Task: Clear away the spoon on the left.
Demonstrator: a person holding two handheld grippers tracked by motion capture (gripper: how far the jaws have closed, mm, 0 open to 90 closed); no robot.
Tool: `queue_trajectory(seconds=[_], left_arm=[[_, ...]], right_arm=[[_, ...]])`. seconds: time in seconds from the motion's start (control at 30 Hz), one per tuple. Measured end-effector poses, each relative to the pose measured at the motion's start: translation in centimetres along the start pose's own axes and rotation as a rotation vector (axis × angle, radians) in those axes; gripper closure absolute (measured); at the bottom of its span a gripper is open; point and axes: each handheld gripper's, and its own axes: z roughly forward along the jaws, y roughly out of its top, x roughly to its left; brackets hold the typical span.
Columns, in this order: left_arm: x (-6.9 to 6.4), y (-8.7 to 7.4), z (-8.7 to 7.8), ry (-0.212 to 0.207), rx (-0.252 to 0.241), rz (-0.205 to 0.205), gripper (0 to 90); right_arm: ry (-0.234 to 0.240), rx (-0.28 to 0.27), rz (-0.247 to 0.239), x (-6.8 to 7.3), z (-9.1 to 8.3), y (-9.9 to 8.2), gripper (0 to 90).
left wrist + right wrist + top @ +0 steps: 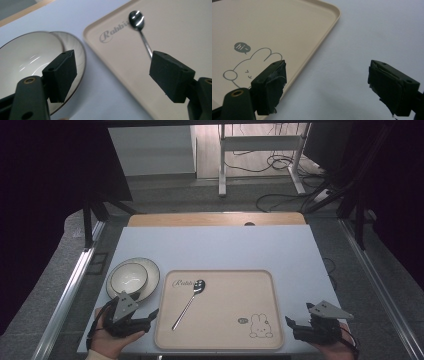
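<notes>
**Both grippers parked at the near edge, nothing picked up yet**

While the spoon (189, 302) lies slanted on the beige tray (225, 340), bowl end up by the lettering, I've got my left hand-held gripper (145, 320) sitting low at the tray's near-left corner, jaws spread wide with nothing between them. In the left gripper view the gap between the pads frames the edge of the tray and the spoon (140, 27) beyond, so my guess is that's what I'm lining up for. The white bowl (129, 277) sits on its plate (150, 270) on the counter (225, 245), just left of the tray and off it, probably so each piece can be moved on its own.

My right hand-held gripper (295, 326) rests at the tray's near-right corner by the rabbit drawing (249, 63), jaws spread too, holding nothing. Both hands are low at the near edge, palms under the grippers, jaws angled inward toward the tray
</notes>
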Motion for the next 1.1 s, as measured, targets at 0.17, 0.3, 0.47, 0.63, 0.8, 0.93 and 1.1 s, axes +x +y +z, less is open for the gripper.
queue_trajectory(seconds=[0.17, 0.3, 0.47, 0.63, 0.8, 0.93, 1.1], left_arm=[[1.0, -1.2, -0.8, 0.025, 0.016, -0.038, 21.7], [1.1, -1.7, -1.1, 0.029, 0.010, -0.047, 23.1], [1.1, -1.8, -1.0, 0.023, 0.010, -0.046, 23.1], [0.9, -1.7, -0.9, 0.021, 0.012, -0.039, 23.0], [1.0, -1.7, -0.8, 0.020, 0.014, -0.040, 23.0], [0.9, -1.7, -0.7, 0.021, 0.016, -0.035, 23.1], [0.9, -1.7, -0.6, 0.023, 0.018, -0.032, 23.1]], right_arm=[[0.002, 0.000, 0.001, 0.0, 0.1, 0.1, 15.4], [0.000, -0.001, 0.000, -0.1, 0.1, 0.1, 15.4], [-0.002, -0.001, 0.001, -0.1, 0.1, 0.0, 15.4], [-0.002, 0.000, 0.002, -0.1, 0.1, 0.0, 15.3], [-0.002, -0.001, 0.004, -0.1, 0.1, 0.0, 15.3], [-0.001, 0.000, 0.003, -0.1, 0.1, -0.1, 15.3], [-0.002, -0.004, 0.004, -0.2, 0.0, -0.1, 15.0]])
